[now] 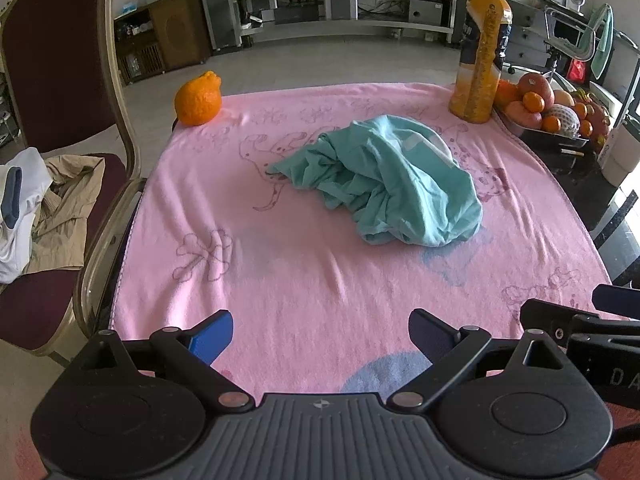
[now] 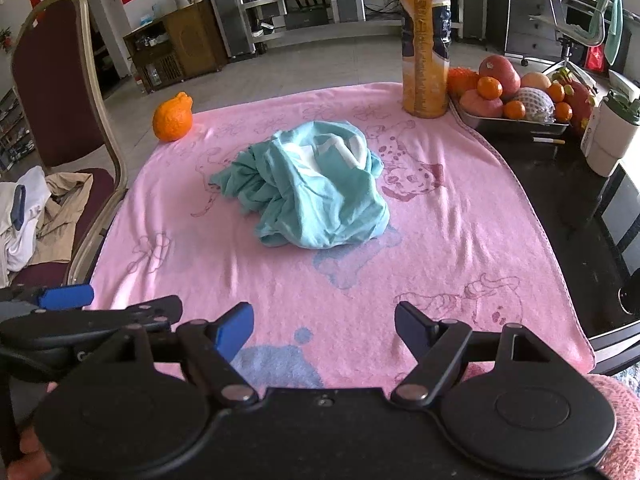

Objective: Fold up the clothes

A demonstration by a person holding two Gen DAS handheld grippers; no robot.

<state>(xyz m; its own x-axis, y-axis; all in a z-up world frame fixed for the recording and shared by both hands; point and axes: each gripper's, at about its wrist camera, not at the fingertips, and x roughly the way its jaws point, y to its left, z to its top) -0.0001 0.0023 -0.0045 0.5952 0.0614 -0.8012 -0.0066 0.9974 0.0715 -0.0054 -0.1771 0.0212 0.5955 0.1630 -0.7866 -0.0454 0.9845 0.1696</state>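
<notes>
A crumpled teal garment (image 1: 384, 180) lies in a heap in the middle of the pink towel (image 1: 280, 280) that covers the table. It also shows in the right wrist view (image 2: 316, 196). My left gripper (image 1: 320, 338) is open and empty, above the towel's near edge, well short of the garment. My right gripper (image 2: 324, 330) is open and empty, also near the front edge, beside the left one. Part of the right gripper (image 1: 592, 320) shows at the right of the left wrist view; part of the left gripper (image 2: 68, 308) shows at the left of the right wrist view.
An orange fruit (image 1: 198, 100) sits at the towel's far left corner. A tall juice bottle (image 1: 480, 56) stands at the far right, next to a tray of fruit (image 1: 548, 112). A chair (image 1: 60, 120) with piled clothes (image 1: 44, 208) stands left of the table.
</notes>
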